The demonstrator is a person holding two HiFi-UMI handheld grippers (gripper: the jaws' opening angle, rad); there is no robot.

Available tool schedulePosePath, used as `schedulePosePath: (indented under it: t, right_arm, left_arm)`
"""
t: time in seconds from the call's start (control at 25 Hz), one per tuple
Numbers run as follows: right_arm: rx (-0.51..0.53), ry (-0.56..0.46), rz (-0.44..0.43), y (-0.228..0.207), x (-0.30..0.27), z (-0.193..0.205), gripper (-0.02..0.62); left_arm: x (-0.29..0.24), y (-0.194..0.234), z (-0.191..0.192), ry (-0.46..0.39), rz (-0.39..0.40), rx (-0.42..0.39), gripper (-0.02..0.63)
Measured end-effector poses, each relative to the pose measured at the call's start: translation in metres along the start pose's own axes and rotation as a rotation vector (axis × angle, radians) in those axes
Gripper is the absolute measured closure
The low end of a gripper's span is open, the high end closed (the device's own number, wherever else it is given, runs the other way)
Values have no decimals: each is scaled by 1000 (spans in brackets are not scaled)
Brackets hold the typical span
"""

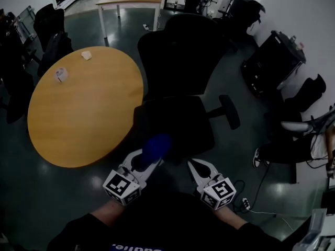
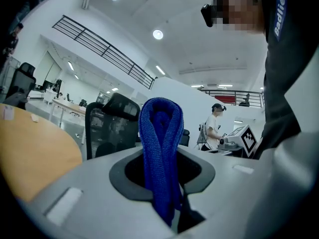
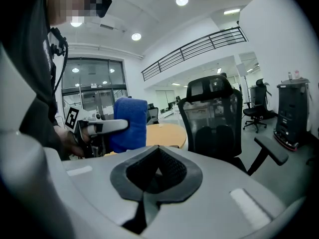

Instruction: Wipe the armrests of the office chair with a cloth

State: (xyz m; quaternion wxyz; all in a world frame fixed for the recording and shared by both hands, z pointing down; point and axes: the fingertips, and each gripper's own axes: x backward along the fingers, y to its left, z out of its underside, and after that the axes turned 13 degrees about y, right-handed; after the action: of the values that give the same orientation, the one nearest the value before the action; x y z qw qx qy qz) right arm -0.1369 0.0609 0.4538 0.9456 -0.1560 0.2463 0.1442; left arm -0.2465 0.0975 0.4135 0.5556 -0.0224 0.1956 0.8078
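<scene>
A black office chair point(image 1: 175, 122) stands in front of me next to the round table, its right armrest point(image 1: 230, 111) sticking out to the side. My left gripper point(image 1: 145, 161) is shut on a folded blue cloth point(image 1: 156, 146), held just before the seat's front edge. The cloth point(image 2: 160, 148) stands up between the left gripper's point(image 2: 162, 180) jaws. My right gripper point(image 1: 201, 167) hovers beside it, shut with nothing in it. In the right gripper view, this gripper point(image 3: 155, 176) faces the chair's mesh back point(image 3: 214, 121) and armrest point(image 3: 269, 150), with the cloth point(image 3: 128, 124) to its left.
A round wooden table point(image 1: 84, 106) with small white items sits close on the chair's left. Other black chairs point(image 1: 49, 33) stand at the far left, a black cabinet point(image 1: 272, 61) at the right. A person's legs point(image 1: 293, 148) and floor cables point(image 1: 246, 203) lie to the right.
</scene>
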Motion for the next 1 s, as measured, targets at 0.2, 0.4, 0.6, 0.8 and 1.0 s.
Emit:
schedulePosePath:
  t: [0.2, 0.4, 0.6, 0.8, 1.0]
  right_arm:
    - [32, 59, -38, 7, -36, -5, 591]
    - [37, 118, -122, 11, -63, 5, 591]
    - [50, 170, -196, 0, -89, 11, 591]
    - [77, 248, -259, -7, -122, 26, 591]
    - [130, 367, -338, 4, -155, 55, 591]
  left_arm:
    - [13, 52, -5, -11, -73, 13, 488]
    - [13, 95, -3, 11, -160, 2, 488]
    - [11, 127, -13, 16, -259, 19, 488]
    - [1, 160, -1, 83, -326, 0, 488]
    - [-17, 204, -1, 137, -378, -24, 488]
